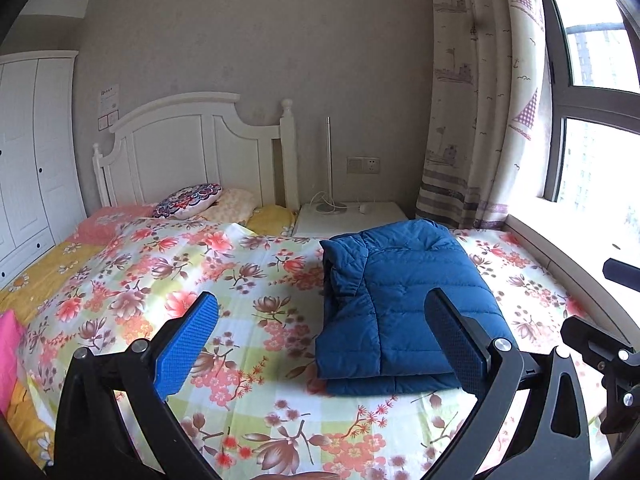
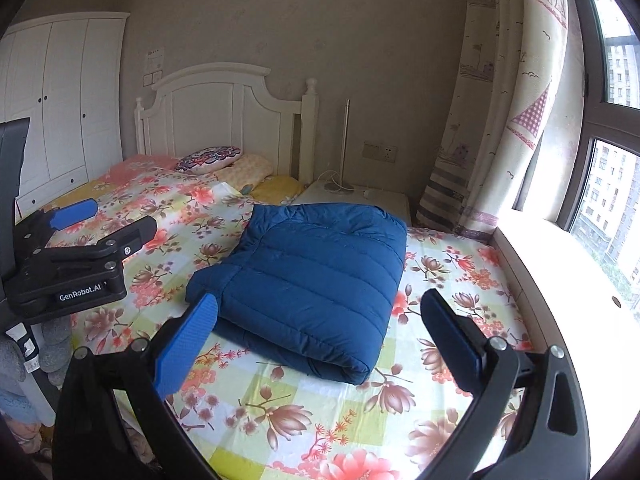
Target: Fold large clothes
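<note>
Bedroom, flowery bed (image 1: pixel 240 280) with blue coat (image 1: pixel 404 304) folded flat near window side
Left gripper (image 1: pixel 320 340) and right gripper (image 2: pixel 320 336) both wide apart, holding nothing; puffy folds could spring open if bumped

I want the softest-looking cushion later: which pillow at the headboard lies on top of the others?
The dark mandala-patterned pillow; it rests tilted on the pink pillow and the pale yellow pillow, which are plain or faintly printed.
</note>
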Tool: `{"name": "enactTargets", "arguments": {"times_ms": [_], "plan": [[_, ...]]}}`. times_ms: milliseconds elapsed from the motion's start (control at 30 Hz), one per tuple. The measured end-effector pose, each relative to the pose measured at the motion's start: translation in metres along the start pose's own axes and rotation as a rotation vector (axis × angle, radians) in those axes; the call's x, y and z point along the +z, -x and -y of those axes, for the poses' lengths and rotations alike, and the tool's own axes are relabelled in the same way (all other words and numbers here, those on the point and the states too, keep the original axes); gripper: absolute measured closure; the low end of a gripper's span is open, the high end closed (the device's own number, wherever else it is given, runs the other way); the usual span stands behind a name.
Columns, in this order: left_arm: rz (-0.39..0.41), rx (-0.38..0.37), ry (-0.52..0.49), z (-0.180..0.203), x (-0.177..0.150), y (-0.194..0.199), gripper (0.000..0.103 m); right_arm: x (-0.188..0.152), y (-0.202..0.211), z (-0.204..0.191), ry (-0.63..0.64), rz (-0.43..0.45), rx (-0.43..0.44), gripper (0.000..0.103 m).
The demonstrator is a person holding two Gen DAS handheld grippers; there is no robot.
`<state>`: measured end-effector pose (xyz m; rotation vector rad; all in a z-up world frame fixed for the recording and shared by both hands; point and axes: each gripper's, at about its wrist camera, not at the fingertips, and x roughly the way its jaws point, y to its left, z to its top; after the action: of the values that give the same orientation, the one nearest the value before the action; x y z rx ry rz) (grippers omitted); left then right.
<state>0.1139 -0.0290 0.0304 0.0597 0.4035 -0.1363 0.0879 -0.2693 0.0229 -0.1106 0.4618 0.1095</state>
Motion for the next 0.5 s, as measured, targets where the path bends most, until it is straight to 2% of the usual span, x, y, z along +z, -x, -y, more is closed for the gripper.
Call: {"name": "enactTargets", "arguments": {"times_ms": [500], "plan": [[-0.012, 0.009, -0.012, 0.0051, -0.0044, 0.0004, 0.004, -0.0035, -0.0068, -0.0028, 0.003, -0.021, 0.019, 0.002]]}}
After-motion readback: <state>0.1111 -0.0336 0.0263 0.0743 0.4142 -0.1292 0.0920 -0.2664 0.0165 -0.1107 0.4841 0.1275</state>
